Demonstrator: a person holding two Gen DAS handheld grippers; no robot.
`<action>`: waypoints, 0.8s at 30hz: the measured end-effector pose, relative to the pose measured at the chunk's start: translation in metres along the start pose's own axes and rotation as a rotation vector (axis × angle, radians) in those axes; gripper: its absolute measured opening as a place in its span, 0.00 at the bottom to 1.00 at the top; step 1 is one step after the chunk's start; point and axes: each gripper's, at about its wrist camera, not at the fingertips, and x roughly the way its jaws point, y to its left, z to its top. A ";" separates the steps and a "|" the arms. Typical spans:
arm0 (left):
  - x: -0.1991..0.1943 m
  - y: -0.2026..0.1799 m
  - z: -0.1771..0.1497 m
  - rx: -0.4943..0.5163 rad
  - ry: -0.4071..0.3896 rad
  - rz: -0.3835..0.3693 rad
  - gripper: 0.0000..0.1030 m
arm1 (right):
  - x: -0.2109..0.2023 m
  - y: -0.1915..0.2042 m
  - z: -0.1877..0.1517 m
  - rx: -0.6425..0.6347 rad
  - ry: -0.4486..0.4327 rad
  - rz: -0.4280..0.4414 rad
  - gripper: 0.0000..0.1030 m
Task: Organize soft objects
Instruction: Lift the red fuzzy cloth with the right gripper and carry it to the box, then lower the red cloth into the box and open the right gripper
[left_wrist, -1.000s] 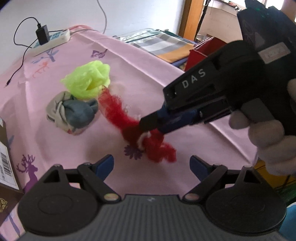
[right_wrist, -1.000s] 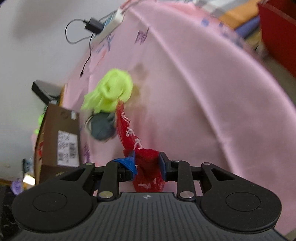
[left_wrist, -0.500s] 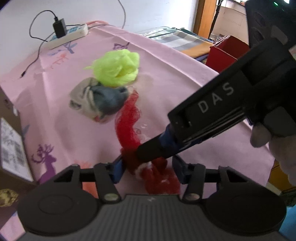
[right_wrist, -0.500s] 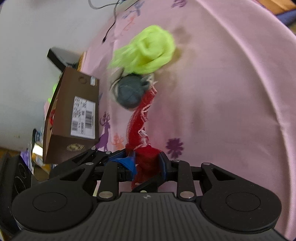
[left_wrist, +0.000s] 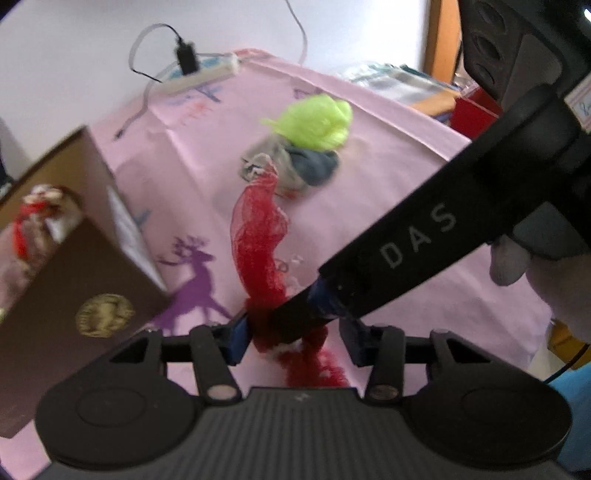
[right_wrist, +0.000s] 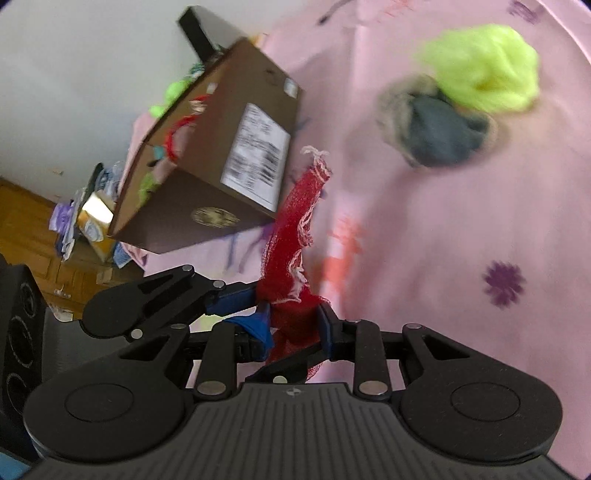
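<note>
Red mesh cloth (left_wrist: 258, 236): a long, loose strip, hanging stretched above the pink tablecloth (left_wrist: 388, 155), between the brown cardboard box (right_wrist: 207, 162) and the two bundles not yet dealt with

- Right gripper (right_wrist: 295, 325): blue pads pinch the cloth's bunched lower end; jaws easing open a little, cloth between them and gripped for now
- Left gripper (left_wrist: 291, 332): jaws closing in from either side of the same bunched end, just beside the right gripper's tips. Left pad looks to touch the mesh, right pad stands clear, so no firm hold yet
- Free tail with white frayed threads (right_wrist: 314, 155) points up toward the box
- Box is open-topped, other soft items already inside (left_wrist: 40, 218); judged the destination
- Neon yellow bundle (right_wrist: 487, 70) and grey-blue bundle (right_wrist: 436, 129) lie touching each other, further up the cloth

Doing it well, as I judge it:
- Let the left jaws seat fully before the right lets go, or the strip drops
- Mesh snags easily; keep the pads off each other's tips
- Lift high enough for the dangling tail to clear the box rim, then lower the tail in first
- Keep the tail from dragging across the two bundles
</note>
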 end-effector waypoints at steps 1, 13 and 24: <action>-0.006 0.004 0.000 -0.003 -0.018 0.008 0.46 | -0.001 0.005 0.002 -0.006 -0.016 0.007 0.11; -0.073 0.057 0.025 -0.016 -0.255 0.005 0.46 | -0.015 0.076 0.032 -0.114 -0.272 0.000 0.12; -0.084 0.135 0.047 -0.109 -0.341 -0.002 0.46 | 0.006 0.116 0.072 -0.161 -0.389 -0.063 0.12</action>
